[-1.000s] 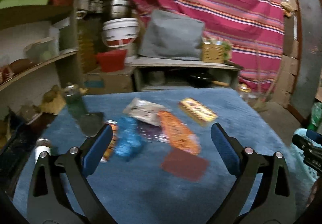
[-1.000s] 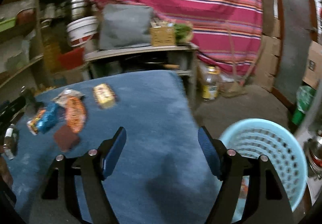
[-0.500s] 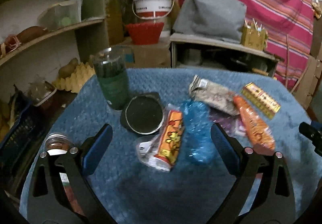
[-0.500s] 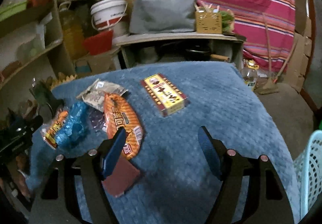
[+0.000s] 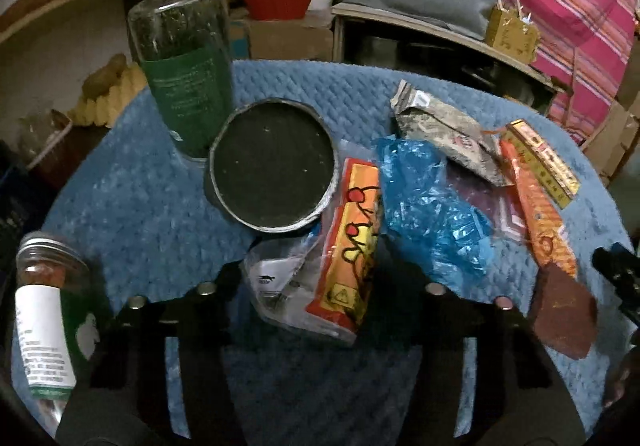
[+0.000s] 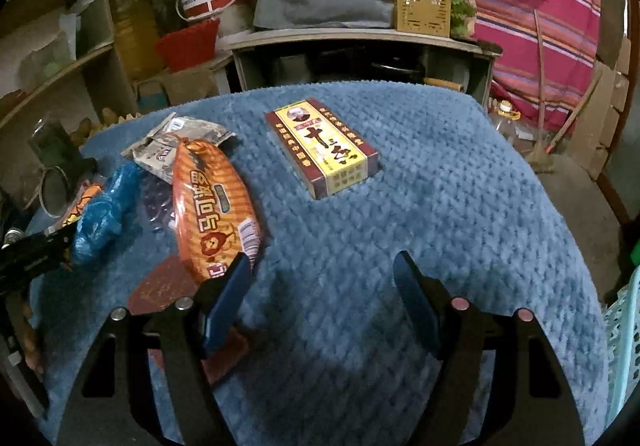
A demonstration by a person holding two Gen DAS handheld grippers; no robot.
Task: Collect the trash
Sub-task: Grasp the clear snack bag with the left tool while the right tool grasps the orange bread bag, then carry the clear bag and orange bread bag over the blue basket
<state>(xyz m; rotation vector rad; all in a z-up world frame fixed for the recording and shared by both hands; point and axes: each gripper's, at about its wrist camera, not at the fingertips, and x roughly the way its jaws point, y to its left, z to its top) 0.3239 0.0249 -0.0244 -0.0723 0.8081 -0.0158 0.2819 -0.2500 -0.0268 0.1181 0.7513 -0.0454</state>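
Observation:
Trash lies on the blue cloth. In the left wrist view an orange-yellow wrapper on a clear plastic bag sits between the fingers of my left gripper. Its jaws are closing, and their pads are hidden in shadow at the wrapper's sides. Beside it lie crumpled blue plastic, a grey packet, an orange snack bag and a yellow-and-maroon box. My right gripper hangs open over bare cloth, its left finger next to the snack bag and a brown-red flat piece.
A green-labelled jar, its round dark lid and a small jar stand left of the trash. A light blue basket is at the far right, off the table. Shelves, a bucket and a low bench crowd the back.
Both grippers came down and in over the table toward the trash. The left one reached the orange-yellow wrapper and its jaws narrowed around it. The right gripper's jaws kept the same width.

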